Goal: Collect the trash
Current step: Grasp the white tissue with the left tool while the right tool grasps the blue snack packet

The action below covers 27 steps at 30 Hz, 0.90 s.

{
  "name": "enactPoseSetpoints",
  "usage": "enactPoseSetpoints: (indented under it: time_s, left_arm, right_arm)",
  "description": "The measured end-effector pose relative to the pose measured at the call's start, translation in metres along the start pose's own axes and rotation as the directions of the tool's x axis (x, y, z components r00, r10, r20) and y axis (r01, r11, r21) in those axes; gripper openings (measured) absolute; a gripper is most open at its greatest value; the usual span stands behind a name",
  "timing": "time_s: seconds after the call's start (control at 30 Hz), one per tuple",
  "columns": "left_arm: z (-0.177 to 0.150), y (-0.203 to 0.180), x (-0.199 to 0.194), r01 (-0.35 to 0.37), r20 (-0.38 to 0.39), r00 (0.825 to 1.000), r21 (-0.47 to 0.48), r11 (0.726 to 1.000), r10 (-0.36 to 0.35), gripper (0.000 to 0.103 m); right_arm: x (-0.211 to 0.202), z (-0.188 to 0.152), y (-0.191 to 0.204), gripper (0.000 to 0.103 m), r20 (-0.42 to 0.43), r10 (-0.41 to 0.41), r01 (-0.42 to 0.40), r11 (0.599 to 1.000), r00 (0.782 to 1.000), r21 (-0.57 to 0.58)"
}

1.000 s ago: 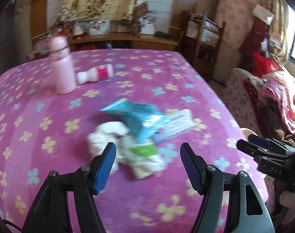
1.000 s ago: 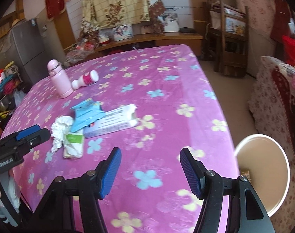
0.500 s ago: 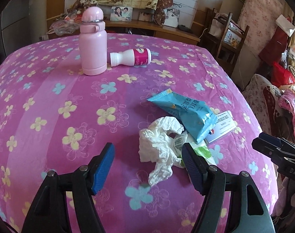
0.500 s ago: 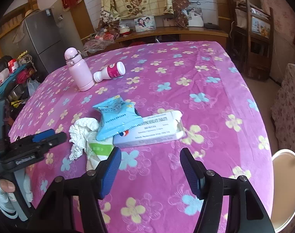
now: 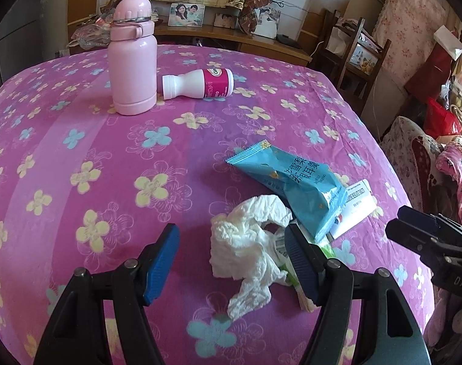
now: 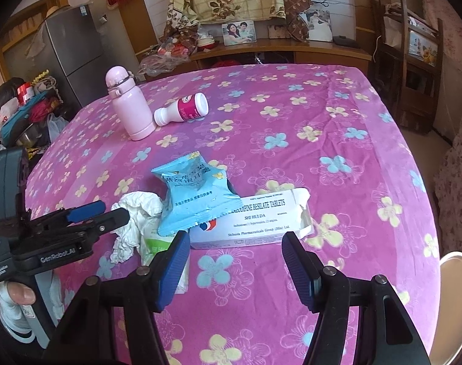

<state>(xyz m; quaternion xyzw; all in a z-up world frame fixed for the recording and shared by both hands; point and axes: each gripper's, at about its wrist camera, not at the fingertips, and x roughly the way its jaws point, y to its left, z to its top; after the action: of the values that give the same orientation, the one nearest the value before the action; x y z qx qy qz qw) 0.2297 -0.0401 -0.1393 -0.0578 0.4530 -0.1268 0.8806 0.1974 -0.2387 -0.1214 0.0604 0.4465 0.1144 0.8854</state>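
A heap of trash lies on the purple flowered tablecloth [image 5: 78, 164]: a crumpled white tissue [image 5: 249, 243], a blue snack wrapper [image 5: 295, 188], a white tablet box [image 6: 249, 219] and a green-and-white packet [image 6: 158, 246] under them. My left gripper [image 5: 232, 258] hangs open just above the tissue, which shows between its fingers without touching the pads. My right gripper [image 6: 235, 266] is open too, just short of the tablet box. Each gripper shows at the edge of the other's view.
A pink flask [image 5: 133, 57] stands upright at the back of the table, with a small white-and-magenta bottle [image 5: 197, 83] lying beside it. A round white bin [image 6: 456, 286] stands below the table's right edge. Chairs, a shelf and a sofa surround the table.
Both grippers have drawn closer to the trash heap. In the left view the tissue has come in between the fingers; in the right view the tablet box now lies just ahead. Jaws unchanged.
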Motion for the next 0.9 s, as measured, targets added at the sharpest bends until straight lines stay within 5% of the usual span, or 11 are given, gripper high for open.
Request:
enactPoseSetpoints:
  time_s: [0.2, 0.27, 0.4, 0.9]
  left_arm:
    - [0.001, -0.002, 0.012, 0.045, -0.019, 0.999, 0.017, 0.999, -0.045, 0.068]
    - [0.001, -0.002, 0.017, 0.061, -0.035, 0.998, 0.015, 0.998, -0.061, 0.041]
    - [-0.001, 0.005, 0.022, 0.089, -0.056, 0.994, -0.021, 0.996, -0.090, 0.019]
    - [-0.002, 0.057, -0.023, -0.007, -0.020, 1.000, -0.057, 0.998, 0.006, 0.016]
  right_arm:
    - [0.003, 0.002, -0.001, 0.067, -0.003, 0.002, -0.002, 1.000, 1.000, 0.006]
    - [0.004, 0.003, -0.001, 0.067, -0.001, 0.006, -0.006, 1.000, 1.000, 0.011]
    - [0.006, 0.005, 0.002, 0.067, -0.001, 0.012, -0.012, 1.000, 1.000, 0.003]
    - [0.058, 0.048, 0.050, 0.076, -0.072, 0.069, -0.082, 0.977, 0.995, -0.196]
